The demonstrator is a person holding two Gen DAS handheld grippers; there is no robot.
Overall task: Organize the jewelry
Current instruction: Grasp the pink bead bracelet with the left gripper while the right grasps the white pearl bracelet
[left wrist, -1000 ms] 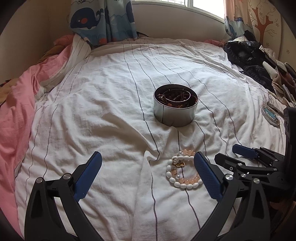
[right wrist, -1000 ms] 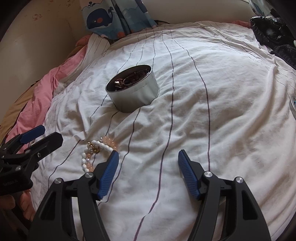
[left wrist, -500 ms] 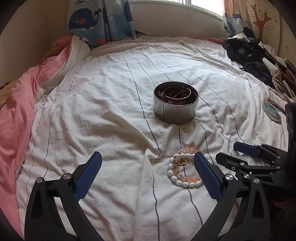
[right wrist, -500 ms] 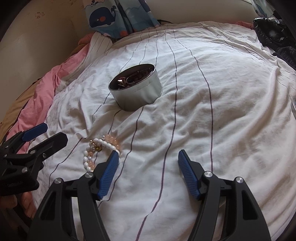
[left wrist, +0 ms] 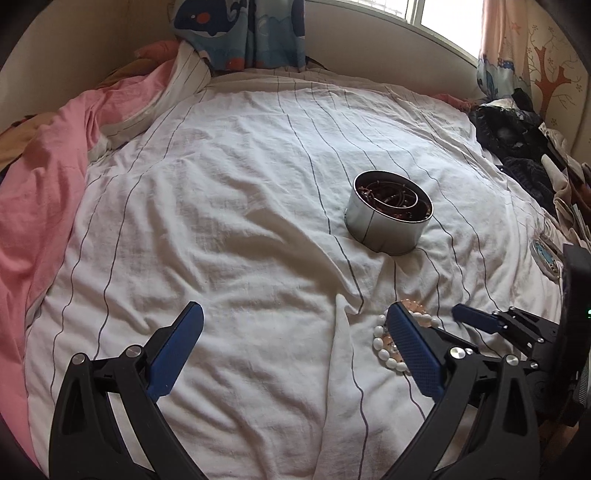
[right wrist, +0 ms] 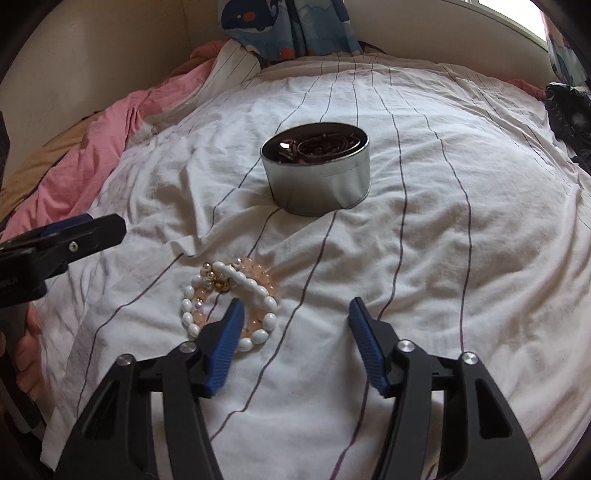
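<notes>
A round silver tin (left wrist: 388, 218) with dark bracelets inside stands on the white striped bedsheet (left wrist: 221, 221); it also shows in the right wrist view (right wrist: 317, 173). White and pink bead bracelets (right wrist: 229, 295) lie in a small pile in front of the tin, partly hidden behind my right gripper's left finger; in the left wrist view the bracelets (left wrist: 384, 343) sit behind my left gripper's right finger. My left gripper (left wrist: 291, 332) is open and empty above the sheet. My right gripper (right wrist: 295, 321) is open and empty, just right of the bracelets.
A pink blanket (left wrist: 40, 192) lies bunched along the left. Dark clothes (left wrist: 517, 136) are piled at the right edge. A small round object (left wrist: 545, 254) lies on the sheet at the right. Whale-print curtains (left wrist: 240, 29) hang at the back.
Both grippers have moved left and closer to the bracelets. In the right wrist view the bracelets and tin now sit nearer the middle. Both stay open.
</notes>
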